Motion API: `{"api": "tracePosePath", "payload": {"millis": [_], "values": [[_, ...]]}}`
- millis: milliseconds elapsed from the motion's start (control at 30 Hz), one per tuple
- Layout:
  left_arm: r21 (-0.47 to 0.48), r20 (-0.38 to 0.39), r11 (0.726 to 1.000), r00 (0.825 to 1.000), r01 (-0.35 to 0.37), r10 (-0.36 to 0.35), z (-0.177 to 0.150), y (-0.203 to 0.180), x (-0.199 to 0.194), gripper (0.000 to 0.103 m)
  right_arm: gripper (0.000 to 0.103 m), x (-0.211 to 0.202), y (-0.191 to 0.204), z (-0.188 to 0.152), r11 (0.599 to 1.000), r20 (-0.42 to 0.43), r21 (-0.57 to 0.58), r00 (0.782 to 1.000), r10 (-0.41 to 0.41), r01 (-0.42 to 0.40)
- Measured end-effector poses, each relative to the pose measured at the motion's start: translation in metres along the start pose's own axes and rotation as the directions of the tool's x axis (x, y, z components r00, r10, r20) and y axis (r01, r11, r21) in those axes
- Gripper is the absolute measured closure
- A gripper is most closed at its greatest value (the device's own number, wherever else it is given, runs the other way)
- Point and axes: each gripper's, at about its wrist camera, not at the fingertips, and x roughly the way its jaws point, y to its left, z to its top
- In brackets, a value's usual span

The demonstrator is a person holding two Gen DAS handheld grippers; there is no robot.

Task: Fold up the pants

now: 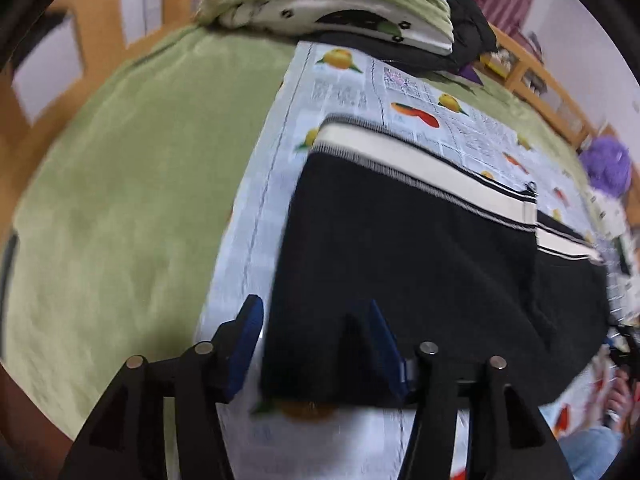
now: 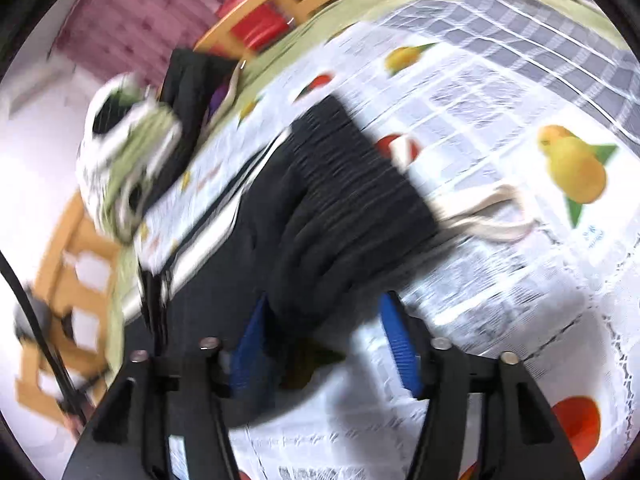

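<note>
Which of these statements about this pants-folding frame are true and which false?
1. The pants are black with a white side stripe. True.
2. They lie straight on a bare wooden floor. False: they lie on a fruit-printed cloth spread over a green cover.
3. The left gripper has its jaws apart. True.
4. The right gripper is clamped shut on the drawstring. False: its jaws are apart, and the pale drawstring lies loose on the cloth by the waistband.
5. A heap of green and white bedding sits beyond the pants. True.
</note>
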Motion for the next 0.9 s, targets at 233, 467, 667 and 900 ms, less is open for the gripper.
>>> {"api": "tracePosePath", "payload": {"millis": [233,467,667,900], "values": [[-0.186,0.006,0.975,0.993,0.118,-0.119,-0.043,0.024,0.020,0.038,0.037,0.038,-0.004,0.022,0.990,0.013,0.133,0.999,0.036,-0.037],[-0.135,0.107,0.984,0.989,0.117,-0.103,-0.021,0.002,0.015,0.081,0.066,0.036,0.036,0.047,0.997,0.088,-0.033,0.994,-0.065,0.068],[-0.113,0.096,0.990,0.993,0.083,-0.072,-0.019,-0.006,0.015,0.077,0.062,0.041,0.028,0.051,0.990,0.043,-0.068,0.991,-0.123,0.126],[-0.115,0.027,0.993,1.000,-0.004,0.007,-0.038,0.012,0.010,0.046,0.056,-0.005,0.026,0.035,0.981,0.016,-0.134,0.990,-0.143,0.144]]}}
